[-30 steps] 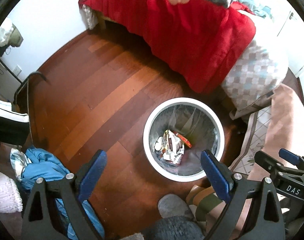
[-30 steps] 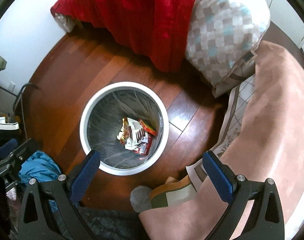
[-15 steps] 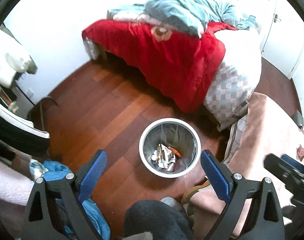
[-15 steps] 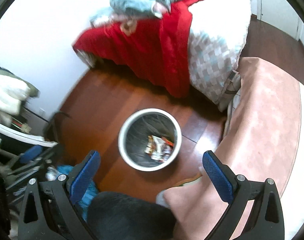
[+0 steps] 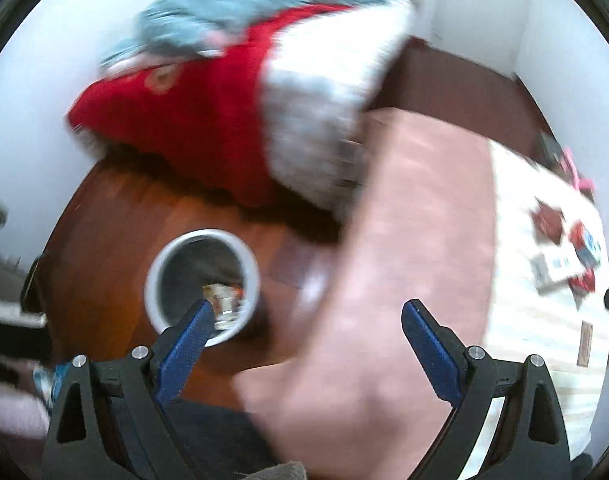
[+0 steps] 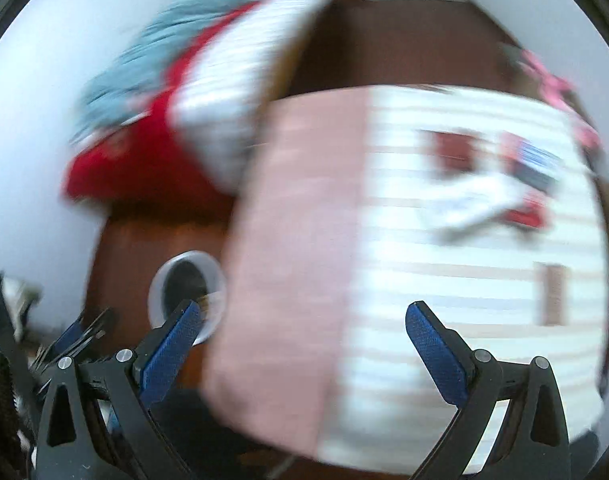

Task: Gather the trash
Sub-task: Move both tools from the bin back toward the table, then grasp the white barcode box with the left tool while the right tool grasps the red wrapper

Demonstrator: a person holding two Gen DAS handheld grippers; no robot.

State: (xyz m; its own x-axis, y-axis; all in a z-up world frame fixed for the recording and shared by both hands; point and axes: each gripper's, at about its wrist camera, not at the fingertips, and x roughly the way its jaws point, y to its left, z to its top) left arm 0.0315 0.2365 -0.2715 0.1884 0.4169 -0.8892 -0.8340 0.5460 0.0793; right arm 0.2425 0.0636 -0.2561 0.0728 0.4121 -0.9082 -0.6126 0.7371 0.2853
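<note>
My left gripper is spread wide and empty over the floor, its left finger overlapping the bin that holds wrappers. My right gripper gapes empty too. More wrappers lie blurred on the striped sheet.

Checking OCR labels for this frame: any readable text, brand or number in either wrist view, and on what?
None readable; both views are motion-blurred.
Red, white and blue wrappers on the white striped cloth: printing shows, too blurred to read.
Crumpled wrappers in the round white trash bin: too small and blurred.
Black and blue claws, left and right: no marking visible.
</note>
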